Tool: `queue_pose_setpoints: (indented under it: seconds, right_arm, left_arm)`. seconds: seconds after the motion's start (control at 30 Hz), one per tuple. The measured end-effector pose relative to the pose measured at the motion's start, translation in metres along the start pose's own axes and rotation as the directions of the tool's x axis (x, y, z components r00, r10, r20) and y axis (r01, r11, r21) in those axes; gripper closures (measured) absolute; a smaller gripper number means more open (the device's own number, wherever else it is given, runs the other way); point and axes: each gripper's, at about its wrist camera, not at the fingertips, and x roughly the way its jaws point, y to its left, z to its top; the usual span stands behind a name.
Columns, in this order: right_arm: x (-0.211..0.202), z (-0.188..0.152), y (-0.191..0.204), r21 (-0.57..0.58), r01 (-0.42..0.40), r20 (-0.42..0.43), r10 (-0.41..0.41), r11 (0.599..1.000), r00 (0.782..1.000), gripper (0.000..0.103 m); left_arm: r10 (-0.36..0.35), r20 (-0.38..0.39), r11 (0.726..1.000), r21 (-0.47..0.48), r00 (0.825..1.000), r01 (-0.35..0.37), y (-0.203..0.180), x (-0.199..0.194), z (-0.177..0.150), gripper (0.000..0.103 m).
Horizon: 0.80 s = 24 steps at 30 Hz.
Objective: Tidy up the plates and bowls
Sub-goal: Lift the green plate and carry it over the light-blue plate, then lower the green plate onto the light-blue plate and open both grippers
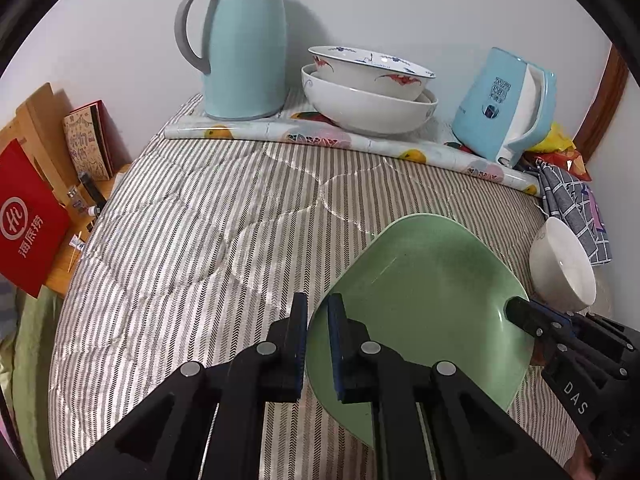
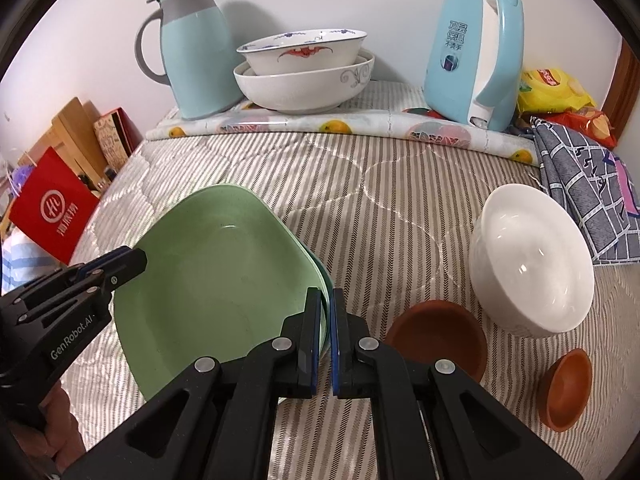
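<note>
Green plate [image 2: 216,276]: was held tilted above the striped quilt [image 1: 200,240], gripped at two opposite edges; a second, darker rim was seen just beneath it at the right-hand edge, so two stacked plates were judged likely.
Left gripper [image 1: 318,344]: was clamped on the plate's left rim, pads pressed to either face.
Right gripper [image 2: 327,336]: was clamped on the plate's right rim, jaws nearly together.
White bowl [image 2: 532,264]: was lying tipped on the quilt, just right of the plate.
Brown dishes [image 2: 440,336]: two were resting on the quilt near the right gripper.
Nested bowls [image 1: 368,88]: were stacked at the back, between the thermos jug [image 1: 240,48] and the kettle [image 1: 508,108].
Risk, slippage: thin rim grips on glazed ware were judged liable to slide if the tilt were increased.
Risk, collision: the white bowl could be struck if the plate were lowered rightward.
Risk, unstable seat: soft quilting could let the plate rock.
</note>
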Motion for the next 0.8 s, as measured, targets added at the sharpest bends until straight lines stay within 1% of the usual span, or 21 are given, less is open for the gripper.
queue_pose_setpoints:
  seconds: [0.3, 0.47, 0.5, 0.6, 0.77, 0.8]
  right_arm:
    - [0.013, 0.000, 0.002, -0.028, 0.036, -0.014, -0.036, 0.999, 0.999, 0.098]
    - [0.016, -0.002, 0.003, -0.043, 0.041, -0.021, -0.042, 0.998, 0.999, 0.098]
    - [0.019, -0.003, 0.003, -0.049, 0.040, -0.033, -0.041, 0.998, 0.999, 0.097]
    - [0.019, -0.005, 0.002, -0.051, 0.037, -0.029, -0.039, 0.998, 0.999, 0.097]
    - [0.016, -0.006, 0.001, -0.051, 0.032, -0.026, -0.034, 0.998, 0.999, 0.093]
    - [0.015, -0.007, 0.001, -0.050, 0.031, -0.026, -0.033, 0.998, 0.999, 0.091]
  left_arm:
    - [-0.002, -0.021, 1.000, -0.002, 1.000, 0.002, 0.002, 0.011, -0.001, 0.092]
    - [0.007, -0.040, 1.000, -0.001, 0.999, -0.008, 0.002, 0.017, -0.002, 0.092]
    - [0.006, -0.037, 1.000, -0.002, 0.999, -0.006, 0.002, 0.017, -0.002, 0.092]
    - [-0.001, -0.040, 1.000, -0.004, 0.999, 0.000, 0.003, 0.016, -0.002, 0.092]
    - [0.005, -0.027, 1.000, 0.003, 1.000, -0.005, 0.002, 0.010, -0.002, 0.092]
    - [0.007, -0.025, 1.000, 0.005, 1.000, -0.007, 0.002, 0.008, -0.002, 0.092]
